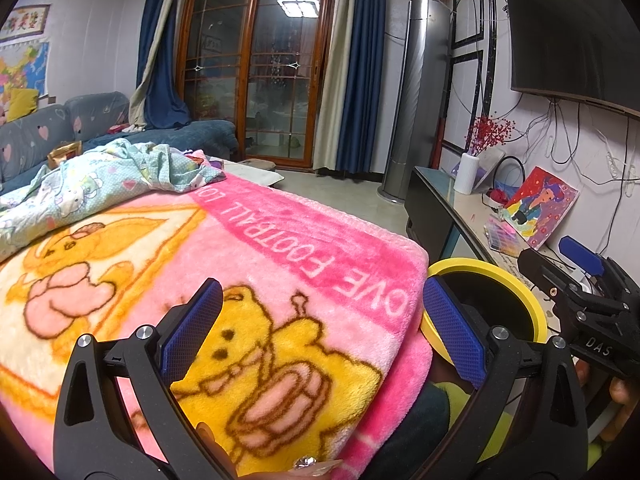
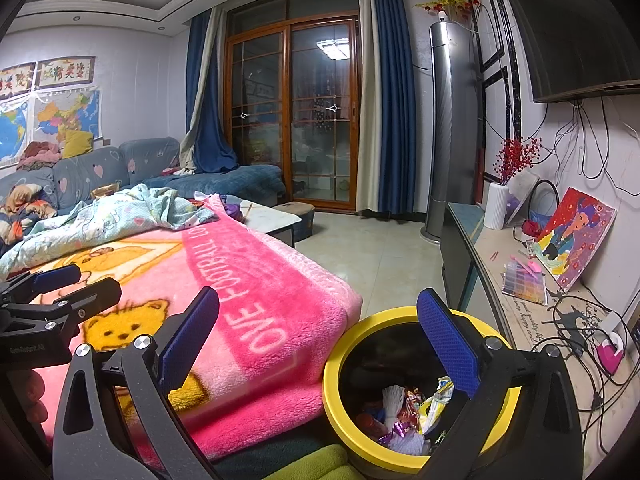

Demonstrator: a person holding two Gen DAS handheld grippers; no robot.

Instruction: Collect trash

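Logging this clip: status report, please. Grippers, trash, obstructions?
Left gripper open, empty, over pink blanket. Right gripper open, empty, above yellow bin. Wrappers already inside. Nothing blocking.

walls: pale, textured; maps [image 2: 66, 118] and framed embroidery [image 2: 66, 72] on the left wall
far wall: wood-framed sliding glass door [image 2: 292, 112], blue curtains [image 2: 394, 100] each side, ceiling light reflected in the glass
floor: light glossy tiles [image 2: 380, 256]
left: blue sofa [image 2: 92, 172] with heart-print cover, clothes piled on it
right: tower air conditioner [image 2: 450, 128] in the corner, wall TV [image 2: 580, 28], low TV cabinet [image 2: 500, 280] under loose cables
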